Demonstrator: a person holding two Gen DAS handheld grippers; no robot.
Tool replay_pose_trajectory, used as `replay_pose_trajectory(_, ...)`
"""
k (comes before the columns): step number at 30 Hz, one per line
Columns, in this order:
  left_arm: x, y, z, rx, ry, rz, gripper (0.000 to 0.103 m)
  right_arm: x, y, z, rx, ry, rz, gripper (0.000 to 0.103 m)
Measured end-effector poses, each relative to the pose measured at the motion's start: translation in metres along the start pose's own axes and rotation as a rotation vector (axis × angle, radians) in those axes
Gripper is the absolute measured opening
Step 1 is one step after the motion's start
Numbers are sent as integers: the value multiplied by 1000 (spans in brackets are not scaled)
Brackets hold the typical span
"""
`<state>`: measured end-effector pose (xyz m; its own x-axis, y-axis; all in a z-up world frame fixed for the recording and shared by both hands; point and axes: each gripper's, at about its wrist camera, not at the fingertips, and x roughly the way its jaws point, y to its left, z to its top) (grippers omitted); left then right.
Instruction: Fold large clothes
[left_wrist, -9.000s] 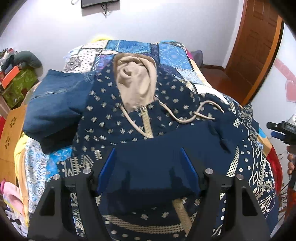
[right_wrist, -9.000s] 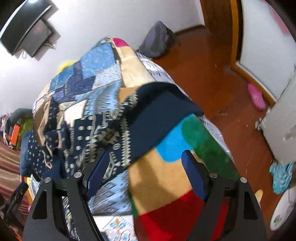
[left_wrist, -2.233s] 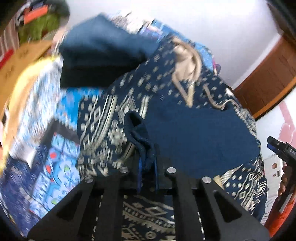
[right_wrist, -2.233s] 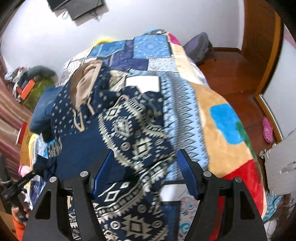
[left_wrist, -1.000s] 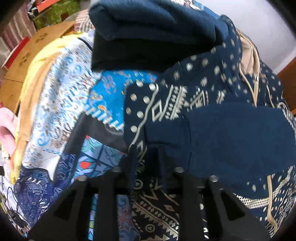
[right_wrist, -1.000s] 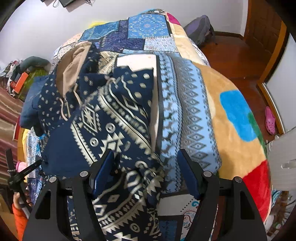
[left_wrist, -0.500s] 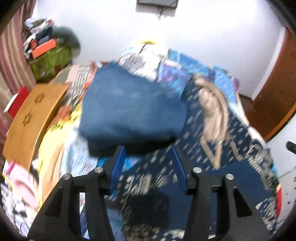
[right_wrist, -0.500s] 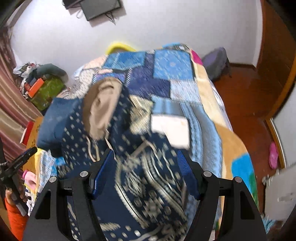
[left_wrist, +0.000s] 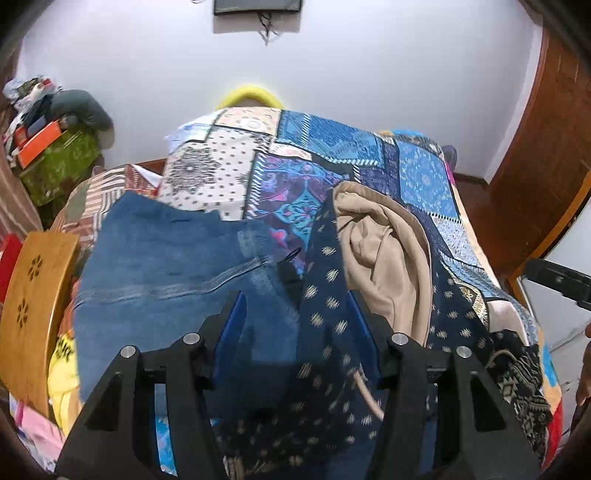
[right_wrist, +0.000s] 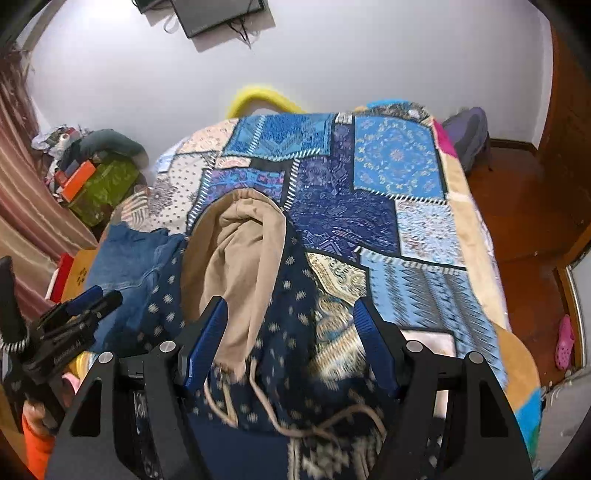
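A navy patterned hoodie (left_wrist: 332, 325) with a beige-lined hood (left_wrist: 384, 258) lies on the patchwork quilt (right_wrist: 395, 166); its sleeves are folded onto the body. My left gripper (left_wrist: 295, 299) hovers over the hoodie's left shoulder, where it meets folded jeans (left_wrist: 166, 266). Its jaws are opening and nothing sits between them. My right gripper (right_wrist: 290, 306) hangs open above the hood (right_wrist: 240, 251) and the hoodie (right_wrist: 295, 295), holding nothing. The drawstrings lie blurred below it. In the right wrist view the left gripper (right_wrist: 85, 299) shows at the left edge, over the jeans (right_wrist: 129, 254).
A wooden chair (left_wrist: 33, 295) stands left of the bed, with a green box (left_wrist: 59, 162) piled with things behind it. A backpack (right_wrist: 469, 136) and a pink slipper (right_wrist: 565, 343) lie on the wooden floor to the right. A brown door (left_wrist: 535, 166) is at the right.
My left gripper let go of the hoodie's folded edge, opened and rose toward the hood end. The right gripper also lifted and moved up the bed, staying open.
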<state>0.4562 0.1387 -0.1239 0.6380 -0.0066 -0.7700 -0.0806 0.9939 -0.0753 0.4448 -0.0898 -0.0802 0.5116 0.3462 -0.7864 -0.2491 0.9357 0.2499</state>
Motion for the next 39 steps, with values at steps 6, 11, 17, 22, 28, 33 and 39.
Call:
replay_pose_trajectory(6, 44, -22, 15, 65, 24, 1, 55, 61, 0, 10, 26, 72, 17, 67)
replay_pose_trajectory(11, 74, -25, 22, 74, 32, 37, 55, 103, -11, 17, 61, 120, -23, 67)
replay_pose_trajectory(17, 98, -18, 21, 34, 46, 21, 53, 126, -26, 19, 105, 140, -9, 47)
replay_pose_trajectory(22, 111, -16, 12, 5, 105, -61, 14, 119, -20, 15, 82, 124, 15, 12)
replay_pose_trajectory(28, 84, -24, 10, 43, 67, -62, 9, 82, -10, 15, 40, 40, -15, 9)
replay_pose_trajectory(33, 31, -38, 7, 98, 0, -88, 8, 32, 3, 10, -9, -10, 0, 8)
replay_pose_trajectory(39, -35, -44, -12, 145, -49, -121, 8, -23, 20, -13, -77, -48, 15, 8)
